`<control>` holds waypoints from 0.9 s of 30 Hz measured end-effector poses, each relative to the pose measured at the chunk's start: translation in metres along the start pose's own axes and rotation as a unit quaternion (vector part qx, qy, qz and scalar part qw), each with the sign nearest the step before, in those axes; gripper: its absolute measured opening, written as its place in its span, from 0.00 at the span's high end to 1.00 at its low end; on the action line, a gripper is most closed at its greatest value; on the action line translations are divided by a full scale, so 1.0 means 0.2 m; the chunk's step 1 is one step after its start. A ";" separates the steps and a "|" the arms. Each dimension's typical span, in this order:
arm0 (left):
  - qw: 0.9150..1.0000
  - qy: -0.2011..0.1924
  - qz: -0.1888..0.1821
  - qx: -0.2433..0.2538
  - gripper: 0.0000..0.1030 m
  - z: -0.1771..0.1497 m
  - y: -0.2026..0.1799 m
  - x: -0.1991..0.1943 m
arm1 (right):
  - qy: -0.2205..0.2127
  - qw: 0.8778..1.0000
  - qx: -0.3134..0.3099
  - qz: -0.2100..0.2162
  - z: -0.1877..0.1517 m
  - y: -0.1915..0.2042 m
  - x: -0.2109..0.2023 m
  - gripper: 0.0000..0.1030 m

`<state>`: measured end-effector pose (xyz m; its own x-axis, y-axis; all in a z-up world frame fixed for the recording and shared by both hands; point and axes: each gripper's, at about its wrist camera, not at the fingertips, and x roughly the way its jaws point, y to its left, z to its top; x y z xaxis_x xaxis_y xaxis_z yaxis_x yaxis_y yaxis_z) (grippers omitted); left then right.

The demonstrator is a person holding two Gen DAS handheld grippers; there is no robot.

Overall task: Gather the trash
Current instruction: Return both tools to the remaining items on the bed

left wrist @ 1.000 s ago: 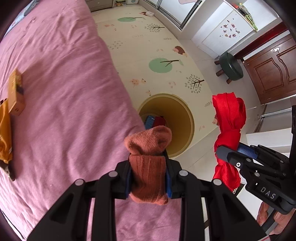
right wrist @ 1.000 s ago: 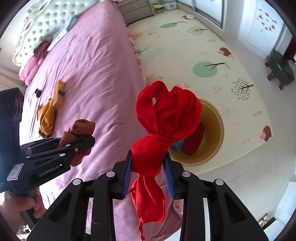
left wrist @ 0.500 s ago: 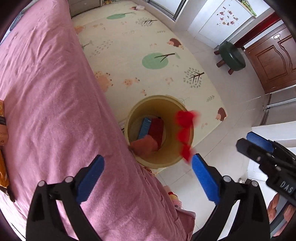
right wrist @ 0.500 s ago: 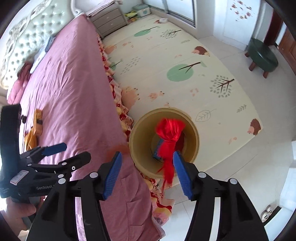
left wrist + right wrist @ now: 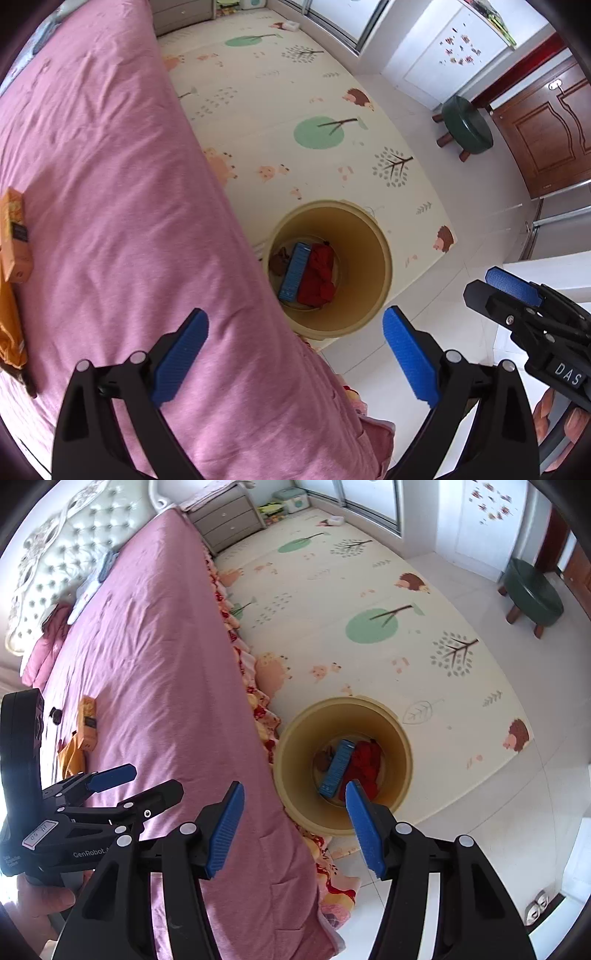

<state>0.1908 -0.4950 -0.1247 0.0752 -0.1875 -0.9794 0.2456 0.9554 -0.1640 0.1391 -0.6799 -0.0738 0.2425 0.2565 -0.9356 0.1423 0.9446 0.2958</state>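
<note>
Black left tool (image 5: 138,781) marked "GenRobot" and right tool (image 5: 495,286) marked "DAS" both gape empty above the bin (image 5: 373,254).

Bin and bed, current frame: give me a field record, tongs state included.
bin: yellow bin on the floor beside the bed
bin contents: red cloth, blue box, brown item
left tongs: left tongs open, holding nothing
right tongs: right tongs open, holding nothing
left on bed: orange box, orange wrapper

Black hand-held gripper (image 5: 295,347), blue ribbed pads (image 5: 410,354)
</note>
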 end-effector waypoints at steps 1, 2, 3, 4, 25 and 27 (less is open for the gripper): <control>1.000 -0.003 0.000 -0.006 0.08 -0.01 0.04 -0.03 | 0.000 1.000 -0.004 0.000 0.01 0.03 0.00 0.45; 1.000 -0.006 -0.001 -0.014 0.08 -0.03 0.08 -0.05 | 0.001 1.000 -0.013 0.004 0.01 0.08 0.00 0.45; 1.000 -0.009 -0.002 -0.023 0.08 -0.05 0.12 -0.07 | 0.003 1.000 -0.020 0.007 0.00 0.12 0.01 0.45; 0.999 -0.012 -0.001 -0.030 0.08 -0.07 0.15 -0.09 | 0.005 0.999 -0.031 0.009 0.00 0.18 0.02 0.45; 0.948 -0.056 0.047 -0.309 0.08 -0.65 1.45 -0.47 | 0.078 0.966 -0.230 0.092 -0.17 1.51 0.35 0.45; 0.939 -0.059 0.044 -0.336 0.08 -0.70 1.56 -0.47 | 0.086 0.962 -0.240 0.098 -0.18 1.59 0.39 0.45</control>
<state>0.1257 -0.1477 -0.1003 0.1832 -0.0862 -0.9793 -0.4298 0.8889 -0.1587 0.1687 -0.3524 -0.0589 0.0517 0.4310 -0.9009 -0.3587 0.8499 0.3861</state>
